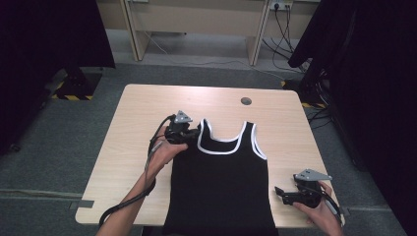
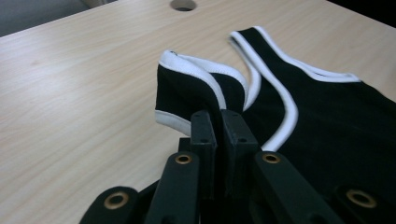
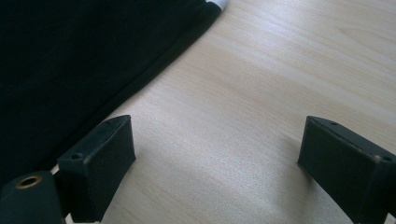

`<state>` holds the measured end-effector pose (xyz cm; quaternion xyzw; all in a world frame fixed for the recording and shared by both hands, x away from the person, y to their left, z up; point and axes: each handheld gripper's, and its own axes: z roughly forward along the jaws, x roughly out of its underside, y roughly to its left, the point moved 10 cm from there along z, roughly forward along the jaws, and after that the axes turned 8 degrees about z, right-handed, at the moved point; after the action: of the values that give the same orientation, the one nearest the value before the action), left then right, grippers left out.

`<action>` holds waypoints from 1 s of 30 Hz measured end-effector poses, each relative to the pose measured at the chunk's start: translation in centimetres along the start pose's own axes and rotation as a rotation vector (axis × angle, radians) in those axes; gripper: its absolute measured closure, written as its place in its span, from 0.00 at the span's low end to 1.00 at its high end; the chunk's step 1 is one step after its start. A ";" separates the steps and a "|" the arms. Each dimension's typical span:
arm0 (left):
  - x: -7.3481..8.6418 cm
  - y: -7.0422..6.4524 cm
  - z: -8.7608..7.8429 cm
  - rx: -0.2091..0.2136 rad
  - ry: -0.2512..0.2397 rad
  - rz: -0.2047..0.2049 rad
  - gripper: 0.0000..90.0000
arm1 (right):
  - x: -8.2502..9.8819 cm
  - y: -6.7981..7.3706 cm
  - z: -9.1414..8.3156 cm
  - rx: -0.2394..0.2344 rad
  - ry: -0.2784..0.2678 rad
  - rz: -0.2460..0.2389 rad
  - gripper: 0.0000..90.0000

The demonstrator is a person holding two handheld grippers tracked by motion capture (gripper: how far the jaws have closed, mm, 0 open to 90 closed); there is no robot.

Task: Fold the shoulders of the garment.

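Black fabric with white trim is lying spread over the near half of the light wooden table (image 1: 137, 113): a sleeveless tank top (image 1: 221, 187), neckline pointing away from the person and hem running down to the near table edge. All positions below are being given relative to this tank top.

The left gripper (image 1: 194, 133) is sitting at the top's left shoulder strap (image 2: 187, 88). In the left gripper view its jaws are standing pressed together with the strap's black cloth and white edging pinched between them, so it is grasping the strap. The strap is bunching and lifting off the wood just ahead of the jaws, while the right shoulder strap (image 2: 280, 93) is lying flat beyond it. The person's left hand (image 1: 164, 152) is wrapping the gripper body just left of the top's upper left edge, with the cable (image 1: 123, 206) trailing back beside the forearm.

The right gripper (image 1: 281, 192) is resting just off the top's lower right side seam, near the table's front corner, held in the person's right hand (image 1: 319, 209). In the right gripper view its jaws are standing wide apart over bare wood, released and gripping nothing; one jaw is sitting close beside the top's side edge (image 3: 154, 70), though contact with the cloth cannot be judged.

A round cable hole (image 1: 246, 101) is showing in the tabletop beyond the neckline, well clear of the fabric.
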<state>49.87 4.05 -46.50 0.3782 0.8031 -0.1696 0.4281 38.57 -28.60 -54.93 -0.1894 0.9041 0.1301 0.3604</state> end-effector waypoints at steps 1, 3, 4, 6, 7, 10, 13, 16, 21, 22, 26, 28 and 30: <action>0.2 -0.5 -0.3 0.004 0.005 0.014 0.93 | 0.0 0.0 0.0 0.000 0.000 0.000 0.12; 0.8 -1.7 -0.7 0.021 0.007 0.033 0.93 | 0.0 0.0 0.0 0.000 0.000 0.000 0.12; 1.1 -2.3 -0.9 0.030 0.010 0.040 0.92 | 0.0 0.0 0.0 0.000 0.000 0.000 0.12; 1.7 -3.3 -1.2 0.047 0.022 0.046 0.92 | 0.0 0.0 0.0 0.000 0.000 0.000 0.12; 1.9 -3.8 -1.3 0.062 0.025 0.037 0.91 | 0.0 0.0 0.0 0.000 0.000 0.000 0.12; 2.2 -4.7 -1.8 0.089 0.035 0.029 0.87 | 0.0 0.0 0.0 0.000 0.001 0.000 0.12; 1.8 -5.2 -2.4 0.106 0.023 0.011 0.81 | 0.0 0.0 0.0 0.000 0.000 0.001 0.12; 1.2 -5.6 -3.0 0.103 0.012 0.029 0.77 | 0.0 0.0 0.0 0.001 0.000 0.000 0.12; 1.1 -4.8 -2.0 0.070 0.028 0.028 0.76 | 0.0 0.0 0.0 0.002 0.001 0.002 0.12; 1.2 -4.6 -1.5 0.067 0.036 0.025 0.75 | 0.0 0.0 0.0 0.002 0.001 0.002 0.12; 1.2 -3.7 0.7 0.062 0.054 -0.012 0.73 | 0.0 0.0 0.0 0.001 0.001 0.002 0.12; 1.2 -3.3 1.9 0.062 0.066 -0.029 0.72 | 0.0 0.0 0.0 0.001 0.000 0.002 0.12; 1.2 -3.0 3.2 0.057 0.079 -0.044 0.70 | 0.0 0.0 0.0 0.001 0.000 0.002 0.12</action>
<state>49.00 0.75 -49.48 0.3787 0.8224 -0.1866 0.3814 38.61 -28.58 -54.93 -0.1881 0.9045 0.1300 0.3601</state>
